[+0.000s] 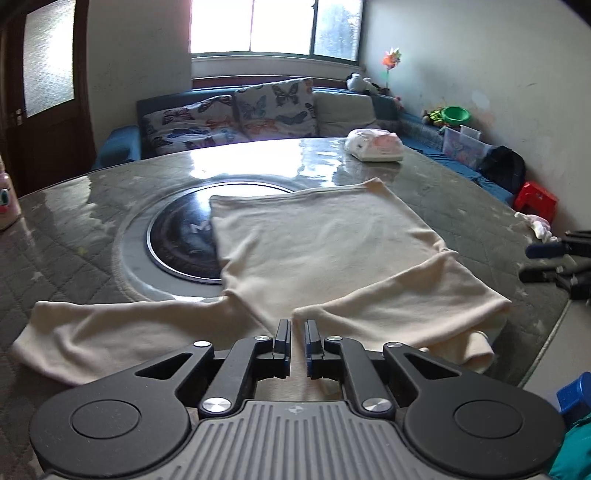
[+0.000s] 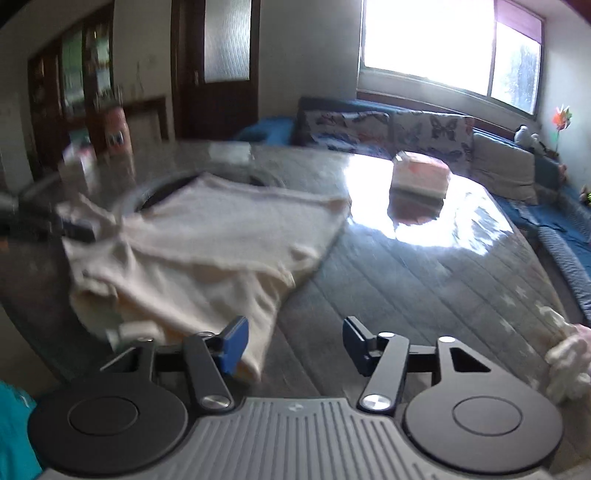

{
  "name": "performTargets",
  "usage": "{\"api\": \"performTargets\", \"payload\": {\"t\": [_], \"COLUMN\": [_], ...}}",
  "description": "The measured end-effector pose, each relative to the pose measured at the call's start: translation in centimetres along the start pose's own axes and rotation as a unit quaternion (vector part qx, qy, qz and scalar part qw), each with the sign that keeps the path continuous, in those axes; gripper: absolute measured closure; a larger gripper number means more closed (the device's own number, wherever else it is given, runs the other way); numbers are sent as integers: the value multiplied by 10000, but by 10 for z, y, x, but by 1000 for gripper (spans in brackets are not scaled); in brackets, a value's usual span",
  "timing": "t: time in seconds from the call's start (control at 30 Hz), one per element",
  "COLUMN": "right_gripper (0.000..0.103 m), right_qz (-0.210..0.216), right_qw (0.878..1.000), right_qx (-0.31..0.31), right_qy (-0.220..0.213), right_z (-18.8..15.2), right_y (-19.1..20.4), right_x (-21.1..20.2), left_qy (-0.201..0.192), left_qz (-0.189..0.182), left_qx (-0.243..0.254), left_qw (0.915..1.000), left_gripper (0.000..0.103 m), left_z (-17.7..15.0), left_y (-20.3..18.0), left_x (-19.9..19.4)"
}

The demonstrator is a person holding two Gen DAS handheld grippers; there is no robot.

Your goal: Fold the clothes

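- Your left hand-held gripper (image 1: 297, 328) hovers over the cream shirt (image 1: 325, 236), jaws nearly together, seemingly pinching nothing.
- Your right hand-held gripper (image 2: 295, 332) stands apart, empty, above the worktop (image 2: 424, 280).

Bright window (image 1: 275, 26) above a blue sofa (image 1: 118, 142) with butterfly cushions (image 1: 275, 107); dark wooden door (image 1: 44, 92) left.

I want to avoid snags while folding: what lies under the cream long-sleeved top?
The cream long-sleeved top lies on the grey quilted table cover, its left part over the round black glass inset. Whatever else is beneath stays hidden.
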State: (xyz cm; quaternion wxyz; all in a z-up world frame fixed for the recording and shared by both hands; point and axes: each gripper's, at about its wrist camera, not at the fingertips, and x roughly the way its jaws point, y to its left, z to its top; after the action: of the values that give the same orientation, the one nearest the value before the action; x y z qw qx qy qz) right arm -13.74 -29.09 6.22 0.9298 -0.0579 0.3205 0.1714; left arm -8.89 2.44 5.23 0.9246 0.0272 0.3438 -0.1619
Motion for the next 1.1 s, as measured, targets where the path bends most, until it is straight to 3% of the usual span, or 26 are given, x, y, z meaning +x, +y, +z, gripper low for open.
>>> {"api": "performTargets", "payload": {"t": [0.1,0.2,0.37,0.5,0.67,0.77,0.93,1.03,1.1], "right_gripper": [66,72,78,85,84,85,81,72,62], "right_qz": [333,522,568,518,511,554,517,700,806], "right_qw": [9994,9985,9979,9983,9978,9973,9964,9950,9938], "right_qx": [26,-132,-264,-200,-413,-453,-652,-706,-757], "right_qy": [-105,-65,134,185,48,180,135,116,92], "right_z": [13,19,16,10,18,17,20,24,25], "right_y": [4,13,21,16,22,26,35,42,49], "right_x": [19,43,78,88,80,93,88,83,82], "left_qy": [-176,-272,40,321,218,178,-158,-348,-390], "left_qz": [-74,-339,-667,-312,-345,-341,28,644,1160], "left_qx": [-51,-11,-11,42,-148,-358,-728,-1117,-1399], "left_qw": [9998,9991,9978,9990,9991,9986,9972,9910,9826], "left_gripper": [95,95,95,95,94,94,87,85,76], "left_z": [6,13,13,6,4,2,2,0,-2], "left_y": [-2,-13,-24,-18,-3,5,25,52,73], "left_x": [-6,-1,36,59,50,48,29,15,9]}}
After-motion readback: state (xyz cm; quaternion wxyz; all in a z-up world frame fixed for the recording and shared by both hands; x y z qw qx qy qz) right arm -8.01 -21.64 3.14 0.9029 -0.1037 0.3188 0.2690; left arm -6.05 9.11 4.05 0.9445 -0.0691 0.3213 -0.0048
